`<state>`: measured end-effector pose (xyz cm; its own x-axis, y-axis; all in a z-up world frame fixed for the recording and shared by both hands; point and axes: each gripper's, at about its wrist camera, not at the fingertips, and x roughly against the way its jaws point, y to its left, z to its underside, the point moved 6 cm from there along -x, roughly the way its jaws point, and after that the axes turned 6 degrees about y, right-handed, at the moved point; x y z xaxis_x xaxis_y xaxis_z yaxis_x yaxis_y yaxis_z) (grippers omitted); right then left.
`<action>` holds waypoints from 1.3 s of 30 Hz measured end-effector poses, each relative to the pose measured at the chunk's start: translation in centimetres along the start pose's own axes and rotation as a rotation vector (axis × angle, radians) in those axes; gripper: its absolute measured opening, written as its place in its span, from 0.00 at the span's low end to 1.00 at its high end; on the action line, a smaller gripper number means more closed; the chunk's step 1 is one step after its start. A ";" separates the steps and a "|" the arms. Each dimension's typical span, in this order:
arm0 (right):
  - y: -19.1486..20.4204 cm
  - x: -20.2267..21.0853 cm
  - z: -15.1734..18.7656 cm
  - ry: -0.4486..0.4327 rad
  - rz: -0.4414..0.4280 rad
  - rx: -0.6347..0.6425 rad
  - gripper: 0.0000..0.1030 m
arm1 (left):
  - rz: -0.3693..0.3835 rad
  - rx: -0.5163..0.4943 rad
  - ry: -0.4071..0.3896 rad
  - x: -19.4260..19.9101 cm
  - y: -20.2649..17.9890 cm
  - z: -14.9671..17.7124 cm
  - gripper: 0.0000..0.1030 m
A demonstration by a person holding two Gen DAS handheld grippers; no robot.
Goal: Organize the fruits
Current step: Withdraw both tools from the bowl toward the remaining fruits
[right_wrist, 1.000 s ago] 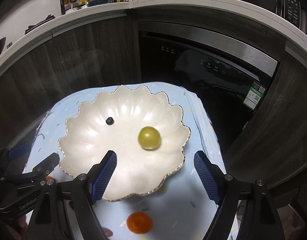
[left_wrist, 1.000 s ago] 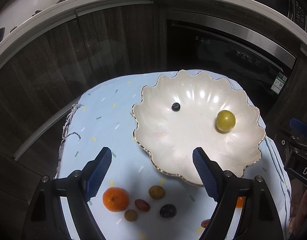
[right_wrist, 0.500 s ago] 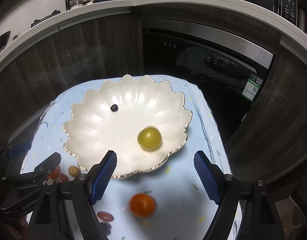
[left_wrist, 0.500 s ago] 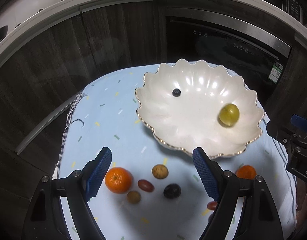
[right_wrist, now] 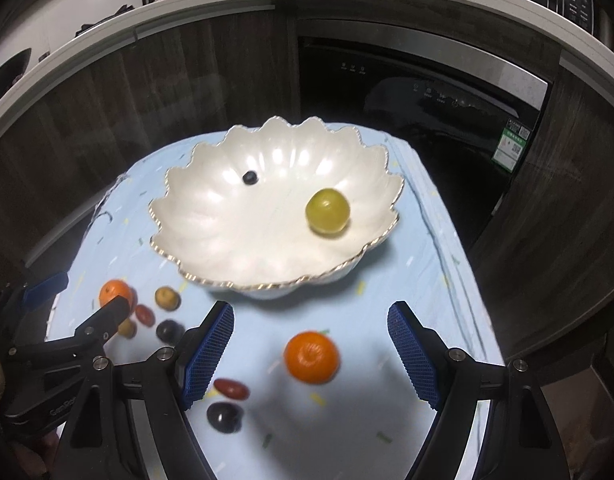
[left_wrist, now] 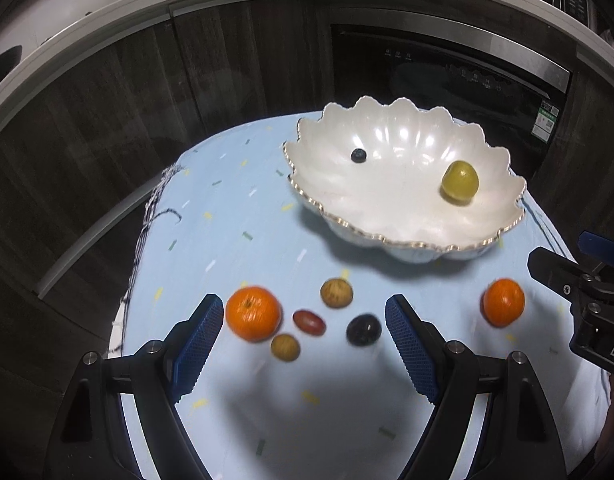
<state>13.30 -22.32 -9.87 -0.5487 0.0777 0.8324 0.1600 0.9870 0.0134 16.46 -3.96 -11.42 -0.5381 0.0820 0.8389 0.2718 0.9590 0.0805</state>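
From the left camera I have my left gripper (left_wrist: pixel 303 344) with its blue fingers (left_wrist: pixel 197 346) spread wide and nothing between the pads; it hangs above a loose cluster of small fruit on the pale blue cloth (left_wrist: pixel 235 216). In that cluster I see an orange (left_wrist: pixel 253 313) just beside the left finger, a tan round fruit (left_wrist: pixel 336 292) further up, a red grape (left_wrist: pixel 309 322) in the middle, a second tan fruit (left_wrist: pixel 285 347) below it, and a dark grape (left_wrist: pixel 363 329) just beside the right finger. None of them touches the pads. A second orange (left_wrist: pixel 503 302) lies apart to the right, near the black body of my other tool at the frame's edge. Beyond the fruit sits the white scalloped bowl (left_wrist: pixel 331 216), and in it a blueberry (left_wrist: pixel 358 155) toward the far left side and a green grape (left_wrist: pixel 459 181) toward the right, well apart from each other. From the right camera my right gripper (right_wrist: pixel 311 354) is likewise spread wide and empty, with that second orange (right_wrist: pixel 311 357) on the cloth between its fingers but clear of both. A red grape (right_wrist: pixel 232 389) and a dark grape (right_wrist: pixel 224 417) lie just beside and below its left finger. The bowl (right_wrist: pixel 195 240) stands just past the fingertips. The picture is a little blurred on the fruit.
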 end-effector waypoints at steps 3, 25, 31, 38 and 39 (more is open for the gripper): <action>0.6 0.1 1.1 0.004 -0.005 -0.006 0.78 | 0.002 -0.002 0.003 -0.1 0.6 1.2 0.81; 5.0 0.8 5.5 -0.017 0.038 -0.033 0.78 | 0.058 -0.127 -0.078 -1.3 1.8 4.4 0.81; 5.4 0.3 6.5 0.008 0.046 -0.045 0.78 | 0.040 -0.098 -0.098 -2.1 2.5 4.6 0.80; 5.9 -1.0 7.3 0.044 0.041 -0.027 0.66 | 0.060 -0.094 -0.074 -3.5 2.1 4.6 0.73; 5.9 -1.2 7.4 0.048 0.040 -0.028 0.65 | 0.064 -0.092 -0.067 -3.8 2.0 4.7 0.71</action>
<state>8.80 -15.54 -14.86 -0.5016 0.1099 0.8581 0.2043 0.9789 -0.0060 15.31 -1.04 -16.92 -0.5687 0.1631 0.8062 0.3774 0.9226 0.0796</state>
